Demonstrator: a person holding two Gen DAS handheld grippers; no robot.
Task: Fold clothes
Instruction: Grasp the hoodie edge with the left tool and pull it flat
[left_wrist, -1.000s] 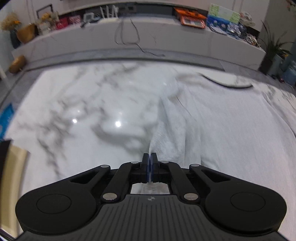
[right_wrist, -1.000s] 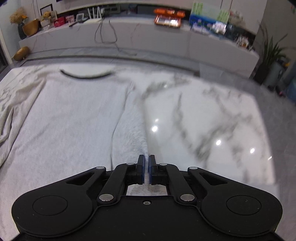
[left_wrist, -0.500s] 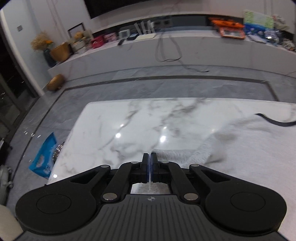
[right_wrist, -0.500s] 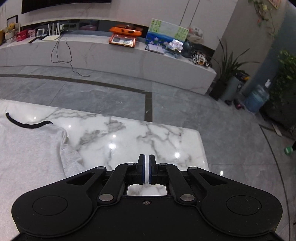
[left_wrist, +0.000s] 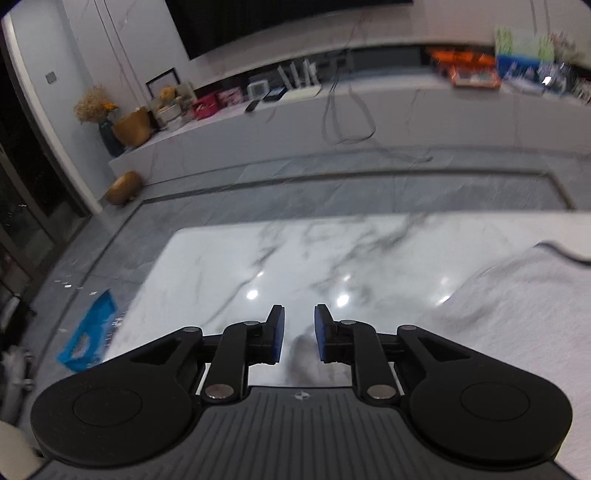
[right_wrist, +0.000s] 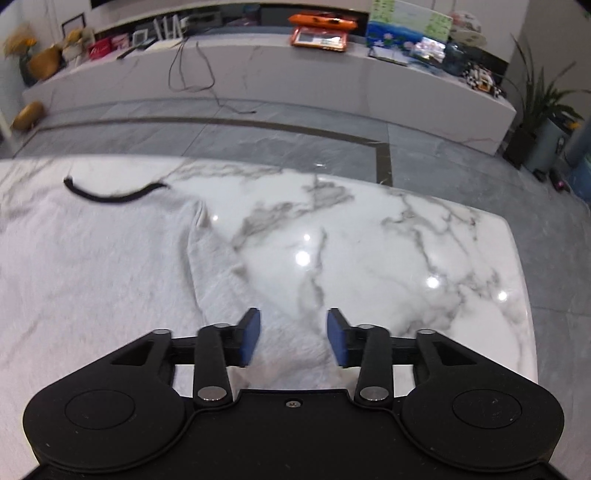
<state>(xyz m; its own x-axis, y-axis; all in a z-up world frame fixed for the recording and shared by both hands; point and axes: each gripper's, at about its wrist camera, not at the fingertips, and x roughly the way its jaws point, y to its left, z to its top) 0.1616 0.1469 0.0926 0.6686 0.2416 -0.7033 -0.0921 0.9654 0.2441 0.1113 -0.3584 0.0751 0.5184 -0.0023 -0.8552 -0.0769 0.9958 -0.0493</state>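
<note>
- While both claws hang over the marble table (right_wrist: 388, 258), a pale grey shirt (right_wrist: 92, 266) lies flat on it, its dark collar (right_wrist: 110, 195) toward the far edge.
- From the right wrist view, the shirt fills the left half of the table, and one sleeve (right_wrist: 221, 280) runs from the shoulder down toward the near side, ending under the right claw (right_wrist: 293, 341).
- That right claw has just been opening: its blue pads (right_wrist: 249, 338) stand well apart, with sleeve cloth lying on the table in the gap and neither pad pressing on it.
- From the left wrist view, the shirt (left_wrist: 517, 314) lies on the right part of the table (left_wrist: 258, 266), with bare marble to the left and far side.
- Its left claw (left_wrist: 298, 334) has also just been opening, though less widely; a narrow gap shows between the pads (left_wrist: 277, 334).
- A blurred bit of grey cloth shows on the table below that gap; I cannot tell if it touches either pad, and it does not look gripped.
- Beyond the table lies grey tiled floor (right_wrist: 258, 136), then a long white shelf (right_wrist: 295, 74) carrying boxes and cables.
- A blue bag (left_wrist: 88, 336) lies on the floor left of the table.
</note>
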